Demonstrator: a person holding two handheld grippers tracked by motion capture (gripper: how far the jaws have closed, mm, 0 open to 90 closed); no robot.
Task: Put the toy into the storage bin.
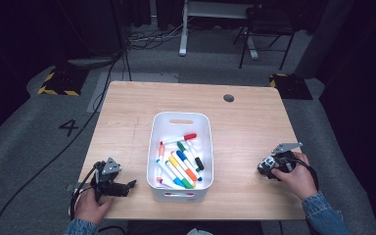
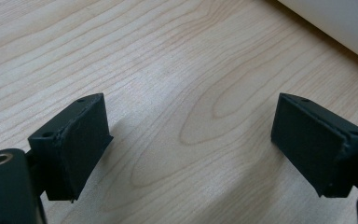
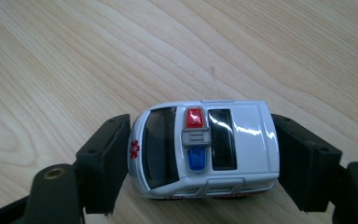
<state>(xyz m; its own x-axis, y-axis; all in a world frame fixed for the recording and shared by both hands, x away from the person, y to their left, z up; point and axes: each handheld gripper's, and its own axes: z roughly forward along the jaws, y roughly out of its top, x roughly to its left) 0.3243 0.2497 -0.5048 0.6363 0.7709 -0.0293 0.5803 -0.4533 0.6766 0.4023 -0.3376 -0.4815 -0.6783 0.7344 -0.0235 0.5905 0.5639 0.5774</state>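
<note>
A small white toy ambulance [image 3: 205, 147] with a red and blue light bar sits crosswise between the black jaws of my right gripper [image 3: 200, 128]. Both pads press against its two ends just above the wooden table [image 3: 74, 56]. In the high view that right gripper [image 1: 266, 168] is at the table's right front, held by a hand in a denim sleeve. My left gripper [image 2: 191, 105] stands open over bare wood with nothing between its jaws. From above, the left gripper [image 1: 129, 185] lies at the front left, pointing toward the bin.
A white bin [image 1: 181, 115] stands mid-table and holds several coloured markers [image 1: 181, 166]. Its wall [image 2: 345, 23] shows at the upper right of the left gripper view. A round cable hole [image 1: 228, 98] is at the table's back. A chair [image 1: 267, 29] stands beyond.
</note>
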